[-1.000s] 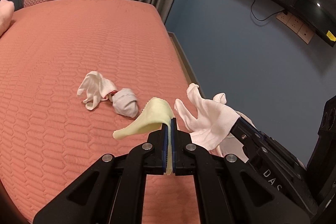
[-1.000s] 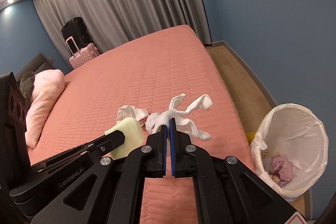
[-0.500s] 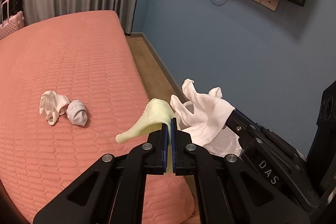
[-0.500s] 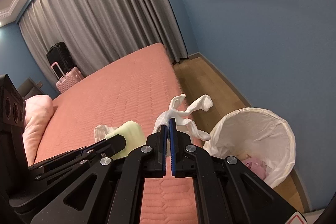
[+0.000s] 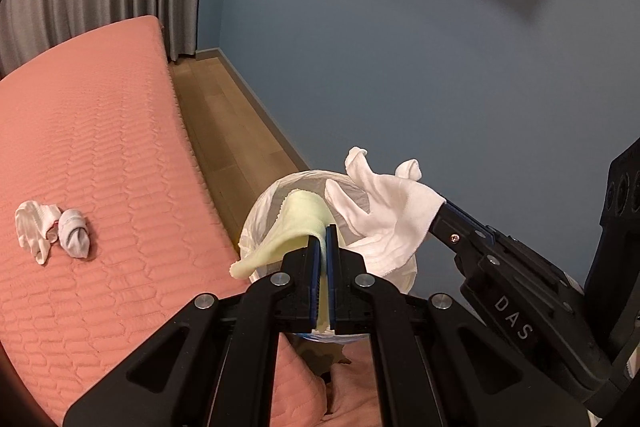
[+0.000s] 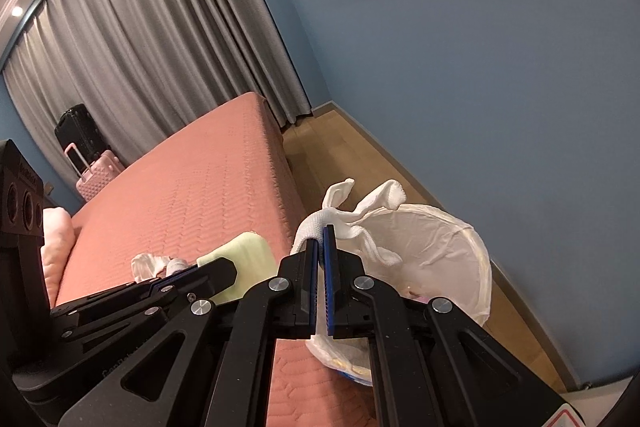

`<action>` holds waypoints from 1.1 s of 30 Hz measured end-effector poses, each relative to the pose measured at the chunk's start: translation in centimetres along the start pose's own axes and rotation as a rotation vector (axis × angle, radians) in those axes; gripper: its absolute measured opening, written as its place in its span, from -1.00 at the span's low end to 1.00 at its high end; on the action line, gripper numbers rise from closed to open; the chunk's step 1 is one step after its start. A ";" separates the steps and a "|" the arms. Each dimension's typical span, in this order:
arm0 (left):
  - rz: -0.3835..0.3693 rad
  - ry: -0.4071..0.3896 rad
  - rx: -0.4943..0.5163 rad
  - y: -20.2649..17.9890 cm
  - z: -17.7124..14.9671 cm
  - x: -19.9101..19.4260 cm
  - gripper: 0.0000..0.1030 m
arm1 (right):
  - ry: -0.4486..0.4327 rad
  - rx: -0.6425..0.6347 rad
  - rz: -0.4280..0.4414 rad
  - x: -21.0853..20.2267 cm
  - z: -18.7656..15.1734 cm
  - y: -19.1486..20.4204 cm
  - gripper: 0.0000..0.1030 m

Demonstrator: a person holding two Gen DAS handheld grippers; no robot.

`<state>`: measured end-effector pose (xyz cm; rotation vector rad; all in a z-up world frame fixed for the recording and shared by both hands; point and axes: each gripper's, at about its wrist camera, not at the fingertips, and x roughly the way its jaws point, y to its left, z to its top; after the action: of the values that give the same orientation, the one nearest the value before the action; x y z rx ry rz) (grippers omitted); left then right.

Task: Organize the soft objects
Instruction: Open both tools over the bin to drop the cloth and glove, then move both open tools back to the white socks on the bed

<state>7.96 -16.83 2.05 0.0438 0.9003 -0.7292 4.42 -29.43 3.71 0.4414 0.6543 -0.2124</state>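
Both tongs pinch cloths: white glove [image 5: 388,211] fingers point upward.

- Your yellow cloth [image 5: 296,223] hangs limp over the lined bin [image 6: 460,259].
- Your white glove [image 5: 384,211] hangs crumpled there too.
- Left of the bin, another glove [image 5: 34,231] and a rolled sock [image 5: 74,233] lie touching.

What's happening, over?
Left gripper shut on yellow cloth. Right gripper shut on white glove. Both over lined bin. Nothing blocking.
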 end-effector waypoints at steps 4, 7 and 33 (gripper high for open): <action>-0.036 0.008 0.005 -0.5 0.7 1.1 -0.94 | 0.004 0.025 -0.014 0.4 -0.1 -1.1 -0.82; -0.047 0.030 -0.002 -0.4 1.1 1.8 -0.87 | 0.014 0.029 -0.023 0.9 -0.3 -1.5 -0.82; 0.060 -0.020 -0.112 4.5 -0.2 -0.3 -0.01 | 0.063 -0.023 0.006 3.3 -2.3 1.8 -0.44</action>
<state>10.38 -13.22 1.01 -0.0353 0.9155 -0.6222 6.26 -26.98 0.59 0.4290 0.7169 -0.1859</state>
